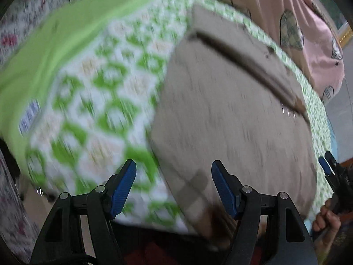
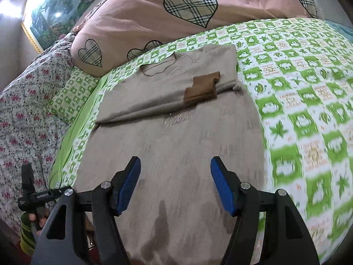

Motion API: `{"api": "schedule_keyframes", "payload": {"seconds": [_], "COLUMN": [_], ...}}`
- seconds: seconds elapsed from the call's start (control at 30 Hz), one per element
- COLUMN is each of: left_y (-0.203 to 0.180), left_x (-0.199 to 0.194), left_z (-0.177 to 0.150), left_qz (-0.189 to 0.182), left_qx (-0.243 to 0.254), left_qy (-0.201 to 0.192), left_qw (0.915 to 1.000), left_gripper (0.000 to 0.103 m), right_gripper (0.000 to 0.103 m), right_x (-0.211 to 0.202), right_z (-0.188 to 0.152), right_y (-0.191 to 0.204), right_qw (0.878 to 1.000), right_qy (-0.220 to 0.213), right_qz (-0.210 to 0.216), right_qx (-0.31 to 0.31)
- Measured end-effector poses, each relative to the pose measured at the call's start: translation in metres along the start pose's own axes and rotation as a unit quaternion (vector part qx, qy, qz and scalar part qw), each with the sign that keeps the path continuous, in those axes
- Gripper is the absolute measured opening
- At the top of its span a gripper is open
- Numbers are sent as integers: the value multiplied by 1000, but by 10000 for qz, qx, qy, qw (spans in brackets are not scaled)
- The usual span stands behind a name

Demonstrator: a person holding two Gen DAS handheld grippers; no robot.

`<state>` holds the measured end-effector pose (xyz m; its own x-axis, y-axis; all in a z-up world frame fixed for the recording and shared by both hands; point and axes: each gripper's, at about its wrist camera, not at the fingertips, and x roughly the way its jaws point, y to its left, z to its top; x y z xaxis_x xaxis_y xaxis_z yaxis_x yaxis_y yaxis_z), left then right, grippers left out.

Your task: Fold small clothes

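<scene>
Beige knitted sweater [image 2: 176, 137], sleeves folded across its chest, is lying flat on a bed covered by a green-and-white checked sheet with leaf and frog motifs [image 2: 308, 110]; in the right wrist view the garment is filling the centre and stretching from 6 o'clock up to 12 o'clock, neckline at the far end. A brown cuff [image 2: 201, 88] of one folded sleeve is resting on the sweater's chest, just above centre. Pink pillow printed with plaid hearts [image 2: 154, 17] is sitting beyond the sweater at 12 o'clock, touching the sheet's far edge. White floral quilt with pink blossoms [image 2: 28, 114] is bunching at 9 o'clock beside the bed sheet. Framed landscape picture [image 2: 57, 6] is hanging on the wall at 10 o'clock. Right hand-held gripper [image 2: 175, 185] is hovering over the sweater's lower part, blue pads standing apart with nothing pinched between them; its jaws are gaping. Left hand-held gripper [image 1: 173, 187] is poised over the sweater's edge where it is meeting the sheet, image heavily blurred, jaws likewise parted and gripping nothing. In the left wrist view the right tool is showing at 4 o'clock with a hand [image 1: 326, 218] wrapping its handle; in the right wrist view a hand [image 2: 36, 218] is showing at 8 o'clock.
</scene>
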<state>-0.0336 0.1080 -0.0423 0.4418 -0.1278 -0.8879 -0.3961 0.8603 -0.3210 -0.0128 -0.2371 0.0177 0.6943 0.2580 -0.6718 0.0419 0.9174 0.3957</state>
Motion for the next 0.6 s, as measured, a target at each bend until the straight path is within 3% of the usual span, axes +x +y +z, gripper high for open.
{"api": "schedule_keyframes", "payload": {"seconds": [0.1,0.17,0.27,0.33,0.43,0.6], "left_y": [-11,-20,-33,-39,-30,7], "left_x": [9,19,22,18,10,-7], "left_z": [-9,-11,-19,-29,-39,-58], "left_qz": [-378,-281,23,233,11,-810], "left_qx": [-71,50,484,882,1093,1060], "left_qy": [403,570,396,223,206,224], "left_qw": [9984,9980,9980,9956,9938,9908], "left_gripper": [71,73,70,47,24,22], "right_gripper": [67,67,67,67,67,67], "right_x": [-9,-15,-22,-28,-41,-63], "right_z": [-11,-16,-23,-28,-35,-52], "right_y": [5,10,15,17,11,-9], "right_qw": [10000,9999,9997,9997,9998,9998], "right_qy": [62,55,73,46,23,157], "right_qz": [19,1,150,128,119,124], "right_qx": [-75,-136,-187,-217,-143,-96]}}
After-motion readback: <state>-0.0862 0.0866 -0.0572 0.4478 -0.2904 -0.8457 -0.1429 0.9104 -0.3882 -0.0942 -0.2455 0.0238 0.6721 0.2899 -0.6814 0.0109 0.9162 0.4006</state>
